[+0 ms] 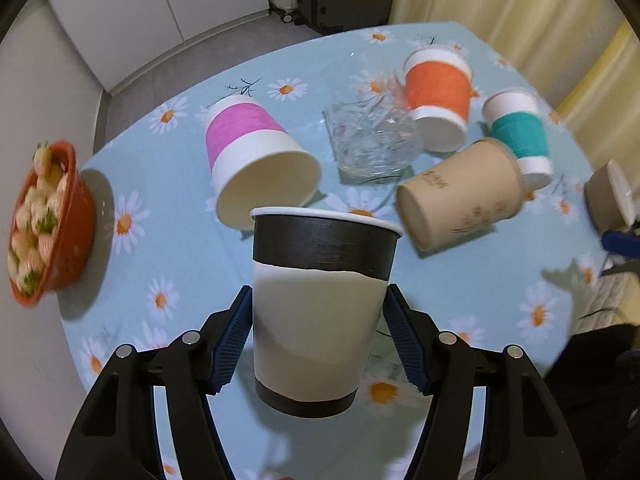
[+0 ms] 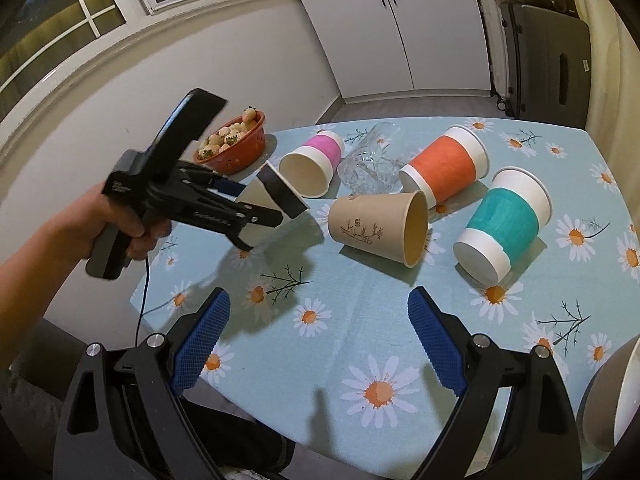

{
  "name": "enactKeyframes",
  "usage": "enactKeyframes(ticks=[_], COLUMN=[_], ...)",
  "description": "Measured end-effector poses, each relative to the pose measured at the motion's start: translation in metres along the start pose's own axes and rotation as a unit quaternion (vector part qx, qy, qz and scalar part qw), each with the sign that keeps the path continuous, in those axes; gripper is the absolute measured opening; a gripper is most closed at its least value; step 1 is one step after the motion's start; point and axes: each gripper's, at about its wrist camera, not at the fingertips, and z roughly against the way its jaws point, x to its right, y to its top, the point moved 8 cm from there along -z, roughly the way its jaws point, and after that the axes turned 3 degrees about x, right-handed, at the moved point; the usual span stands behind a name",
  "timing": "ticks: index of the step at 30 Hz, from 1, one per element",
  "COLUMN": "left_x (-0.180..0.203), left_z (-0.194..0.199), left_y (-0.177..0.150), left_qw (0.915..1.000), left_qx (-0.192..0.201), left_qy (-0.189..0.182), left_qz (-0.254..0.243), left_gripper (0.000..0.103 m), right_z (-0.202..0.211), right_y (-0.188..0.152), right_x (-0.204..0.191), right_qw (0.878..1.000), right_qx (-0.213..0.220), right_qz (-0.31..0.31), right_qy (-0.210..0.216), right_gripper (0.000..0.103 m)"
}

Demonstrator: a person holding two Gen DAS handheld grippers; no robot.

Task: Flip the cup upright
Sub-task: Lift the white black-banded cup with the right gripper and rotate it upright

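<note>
My left gripper (image 1: 318, 332) is shut on a black-and-cream paper cup (image 1: 316, 312) and holds it in the air above the table, rim away from me. In the right wrist view the same cup (image 2: 272, 200) is tilted, clamped in the left gripper (image 2: 244, 208) over the table's left side. My right gripper (image 2: 316, 336) is open and empty above the near table edge. Lying on their sides are a pink cup (image 1: 252, 152) (image 2: 312, 160), a tan cup (image 1: 460, 196) (image 2: 380, 224), an orange cup (image 1: 438, 96) (image 2: 444, 168) and a teal cup (image 1: 518, 136) (image 2: 504, 220).
A cut-glass tumbler (image 1: 368, 132) (image 2: 370, 160) lies on its side between the pink and orange cups. A red basket of strawberries (image 1: 48, 224) (image 2: 234, 148) stands at the table's left edge. The daisy tablecloth (image 2: 360, 320) covers the table. A grey bowl (image 2: 616, 392) is at the near right.
</note>
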Motion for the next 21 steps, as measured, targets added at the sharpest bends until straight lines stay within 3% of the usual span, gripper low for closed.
enactKeyframes(ticks=[7, 11, 21], left_x=[0.024, 0.041, 0.072], left_z=[0.028, 0.039, 0.028], left_y=[-0.019, -0.031, -0.065], left_qw=[0.9920, 0.9781, 0.9421], left_qx=[0.022, 0.034, 0.027], left_qy=[-0.081, -0.126, -0.166], left_qz=[0.094, 0.162, 0.290], left_gripper=[0.064, 0.064, 0.064], right_z=[0.016, 0.030, 0.057], right_y=[-0.002, 0.000, -0.007], right_x=[0.007, 0.008, 0.010], right_qw=[0.998, 0.996, 0.996], right_qx=[0.004, 0.011, -0.003], right_qz=[-0.051, -0.071, -0.075], right_qy=[0.033, 0.051, 0.038], right_gripper=[0.089, 0.090, 0.090])
